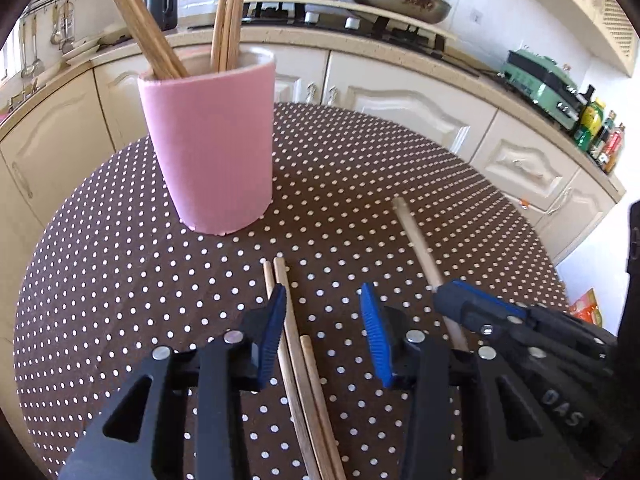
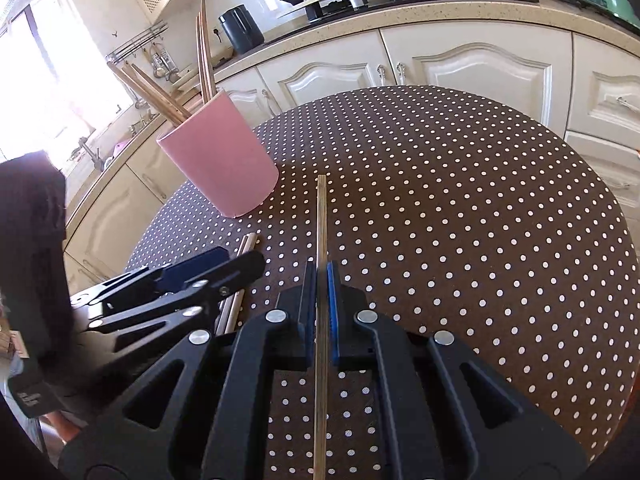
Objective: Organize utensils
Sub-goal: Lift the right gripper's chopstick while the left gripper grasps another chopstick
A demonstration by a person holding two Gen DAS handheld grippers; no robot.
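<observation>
Three chopsticks (image 1: 298, 364) flat on dotted table (image 1: 120, 280), between parted pads of left gripper (image 1: 323, 312), untouched. Right gripper (image 2: 321, 276) clamps single chopstick (image 2: 321, 220). Pink cup (image 1: 212, 140) beyond, holding more chopsticks.

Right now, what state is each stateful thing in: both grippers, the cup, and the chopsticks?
Left gripper: open, jaws astride the loose chopsticks, not pressing them.
Right gripper: shut on single chopstick.
Pink cup: upright on the dotted table, several chopsticks standing in it.
Loose chopsticks: lying flat on the table, side by side.
Single chopstick: gripped, pointing forward between the pads.
</observation>
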